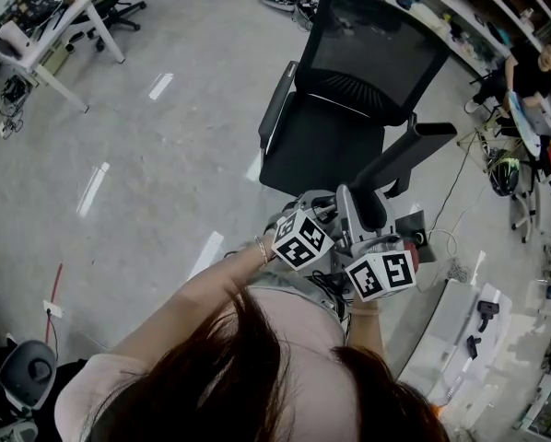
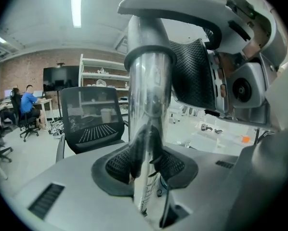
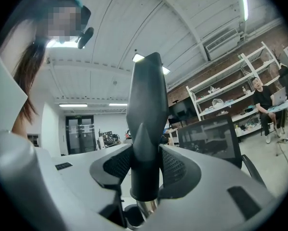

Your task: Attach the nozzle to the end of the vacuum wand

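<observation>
The left tongs [image 2: 146, 170] are pressed onto the vacuum wand [image 2: 149, 114], a bright metal tube that stands upright between their mesh-faced pads. The right tongs [image 3: 145, 170] pinch the nozzle [image 3: 146, 109], a dark tapering crevice piece, low on its round collar. Just under that collar, nearest the right tongs' camera, a stub of shiny tube shows. The nozzle therefore seems to sit on the wand's end, though I cannot tell whether it is pushed fully home. The wand looks rigid and smooth, so it will likely slip or twist in a loose hold. It is best gripped square across the tube, close to the joint, where it gives the least leverage. The nozzle looks like light, hard plastic. Its collar is the place to hold it, since pads set on the taper above would tend to slide off, and it probably needs a straight push along the tube so it does not jam askew. No brand or label can be read on either part. A row of small marks low on the wand is too fine to read, and the marker cubes [image 1: 381, 274] bear only black-and-white patterns. Beyond the tips of both tongs stands a black mesh office chair [image 1: 349, 90], and farther off are white shelves [image 3: 230, 93].
</observation>
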Demonstrator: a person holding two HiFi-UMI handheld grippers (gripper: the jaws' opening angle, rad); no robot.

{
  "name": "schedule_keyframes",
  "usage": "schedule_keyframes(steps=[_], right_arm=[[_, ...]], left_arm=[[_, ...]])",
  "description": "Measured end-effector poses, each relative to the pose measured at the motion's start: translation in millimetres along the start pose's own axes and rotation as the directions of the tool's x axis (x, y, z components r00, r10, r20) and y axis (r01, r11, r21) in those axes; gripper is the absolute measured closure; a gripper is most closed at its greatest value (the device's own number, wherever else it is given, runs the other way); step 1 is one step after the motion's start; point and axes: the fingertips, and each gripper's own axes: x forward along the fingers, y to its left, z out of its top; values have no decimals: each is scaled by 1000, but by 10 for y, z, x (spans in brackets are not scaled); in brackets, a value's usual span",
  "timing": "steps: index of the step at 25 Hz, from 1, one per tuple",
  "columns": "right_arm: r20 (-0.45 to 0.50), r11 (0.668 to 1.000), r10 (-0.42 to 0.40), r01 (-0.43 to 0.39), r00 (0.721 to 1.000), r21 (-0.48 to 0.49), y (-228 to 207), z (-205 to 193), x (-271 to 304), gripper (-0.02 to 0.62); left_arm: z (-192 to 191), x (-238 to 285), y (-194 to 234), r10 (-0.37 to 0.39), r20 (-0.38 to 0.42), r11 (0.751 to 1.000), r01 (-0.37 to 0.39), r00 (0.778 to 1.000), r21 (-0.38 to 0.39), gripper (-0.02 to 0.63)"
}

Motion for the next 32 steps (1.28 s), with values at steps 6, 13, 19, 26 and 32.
schedule_keyframes(steps=[6,13,19,26,32], right_arm=[[-41,997,-74,74,996,7,18,-4,8,409],[-116,999,41,-41,992,4,97,-16,7,408],[-202,982,179,-162,963,96,159,-20,-41,408],[-220,984,177,-169,959,55,171,-30,-24,408],[-191,999,22,-27,981,-19,180,-29,-48,410]], left_arm=[[-12,-24,5,-4,-1,1000,4,1000,5,469],[4,-80,-27,-26,19,999,25,999,44,469],[0,-122,-75,-45,29,997,43,999,61,469],[-13,-116,-57,-44,25,997,42,999,60,468],[-22,-126,-53,-35,10,997,34,999,64,469]])
